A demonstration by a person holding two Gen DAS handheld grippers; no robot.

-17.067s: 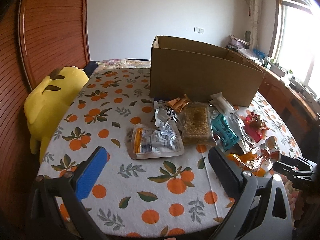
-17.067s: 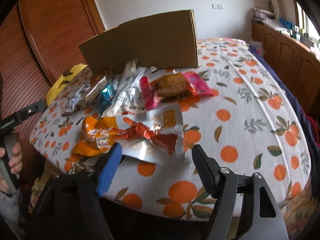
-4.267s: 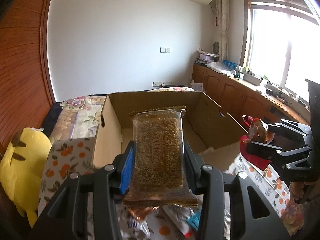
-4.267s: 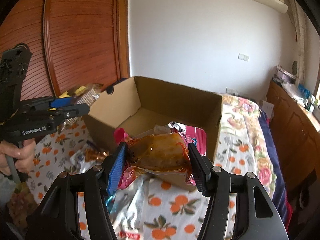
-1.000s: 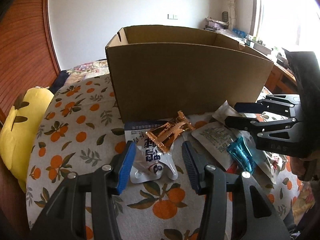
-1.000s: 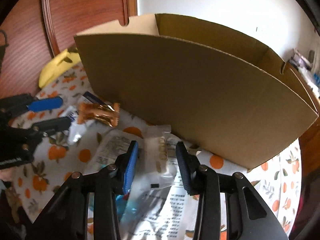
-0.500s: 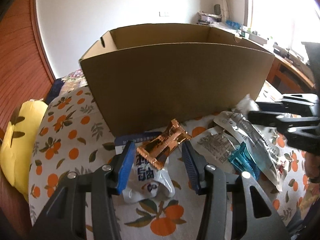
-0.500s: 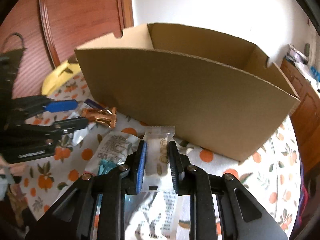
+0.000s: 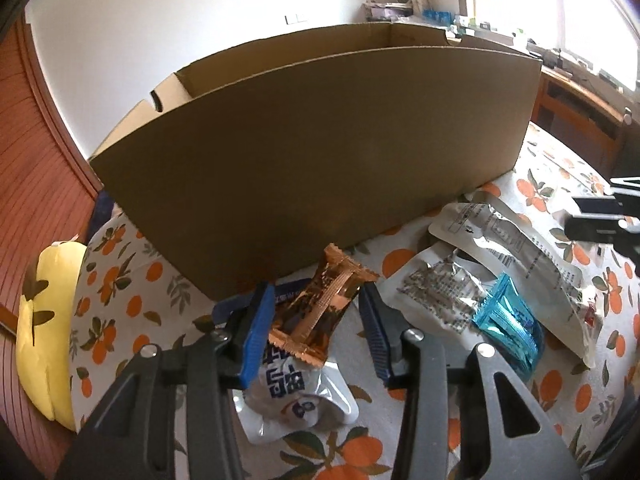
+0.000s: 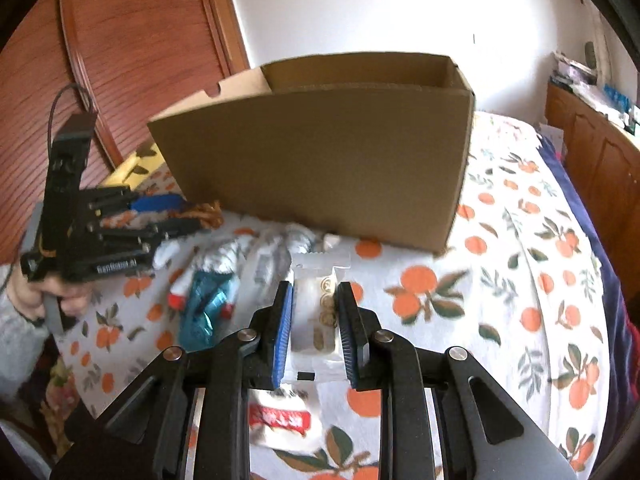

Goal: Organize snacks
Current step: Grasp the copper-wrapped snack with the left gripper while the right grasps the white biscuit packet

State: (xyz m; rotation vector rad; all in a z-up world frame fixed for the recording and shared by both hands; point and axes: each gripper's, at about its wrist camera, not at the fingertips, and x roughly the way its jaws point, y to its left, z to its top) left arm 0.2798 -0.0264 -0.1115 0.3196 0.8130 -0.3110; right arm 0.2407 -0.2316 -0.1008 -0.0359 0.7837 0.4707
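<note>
A copper-foil snack bar point(image 9: 316, 316) lies on the orange-print cloth, just in front of the cardboard box point(image 9: 320, 160). My left gripper point(image 9: 316, 290) straddles it. Its jaws are closing, the blue pad point(image 9: 256, 332) is beside the wrapper, and a small gap remains on the right side. In the right wrist view, my right gripper point(image 10: 315, 286) is shut on a white packet of round biscuits point(image 10: 324, 308), held above the cloth short of the box point(image 10: 320, 160). The left gripper point(image 10: 152, 216) shows at the left with the copper bar point(image 10: 204, 212) between its fingers.
Loose snacks lie on the cloth: a white pouch with blue print point(image 9: 296, 392), a teal wrapper point(image 9: 504, 320), silver packets point(image 9: 436, 288) and a red-and-white packet point(image 10: 280, 416). A yellow plush point(image 9: 44, 332) sits at the table's left edge. A person's hand point(image 10: 60, 292) holds the left gripper.
My right gripper closed on the white biscuit packet and drew back from the box with it. My left gripper moved in around the copper bar and its jaws narrowed.
</note>
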